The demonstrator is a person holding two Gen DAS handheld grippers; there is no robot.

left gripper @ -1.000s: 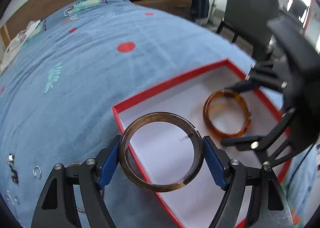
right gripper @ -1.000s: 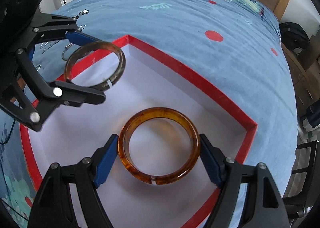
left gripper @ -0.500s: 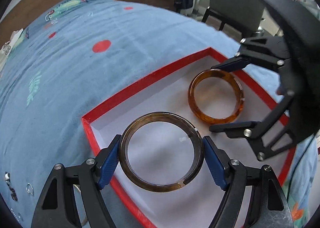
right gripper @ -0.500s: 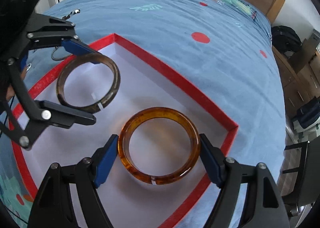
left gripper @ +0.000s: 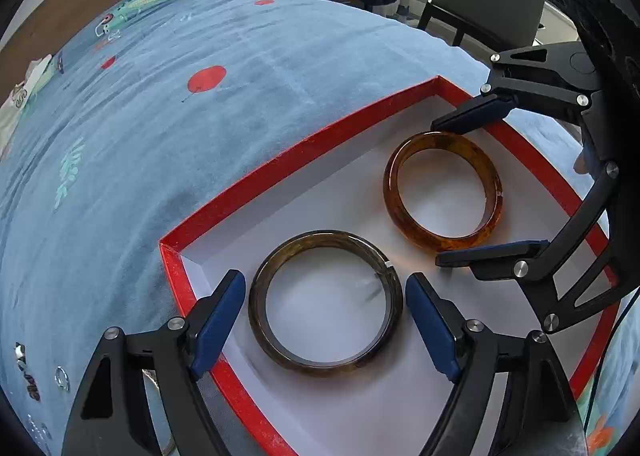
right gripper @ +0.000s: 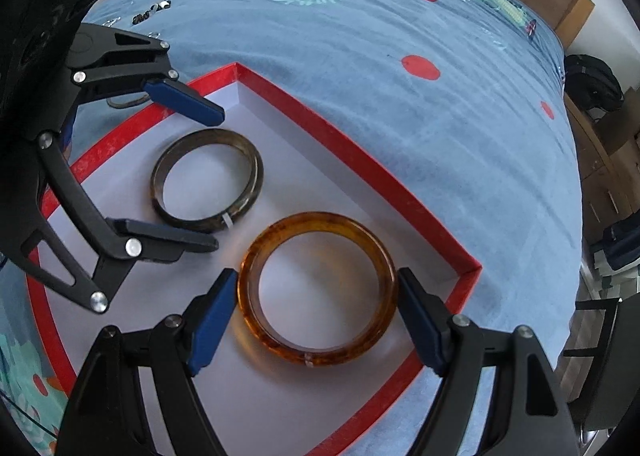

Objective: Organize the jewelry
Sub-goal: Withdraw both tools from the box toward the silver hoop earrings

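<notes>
On the blue bed [left gripper: 168,128] lies a red box [left gripper: 304,152]; both bangles rest inside, stiff, smooth, probably slippery, best held across the outer rim; the left hand-held gripper [left gripper: 325,310] stands open around the dark bangle [left gripper: 325,304] without touching; the right hand-held gripper [right gripper: 318,296] is open just beside the amber bangle [right gripper: 318,288].

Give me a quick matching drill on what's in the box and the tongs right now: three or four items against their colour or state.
Items:
1. amber bangle
2. dark brown bangle
3. box
4. left tongs

States:
a. red rim, white inside
b. open, pads clear of the bangle on both sides
c. lying flat between the right tongs' pads
d. lying near the box's corner on the left tongs' side

Pairs: 1-c, 2-d, 3-a, 4-b
</notes>
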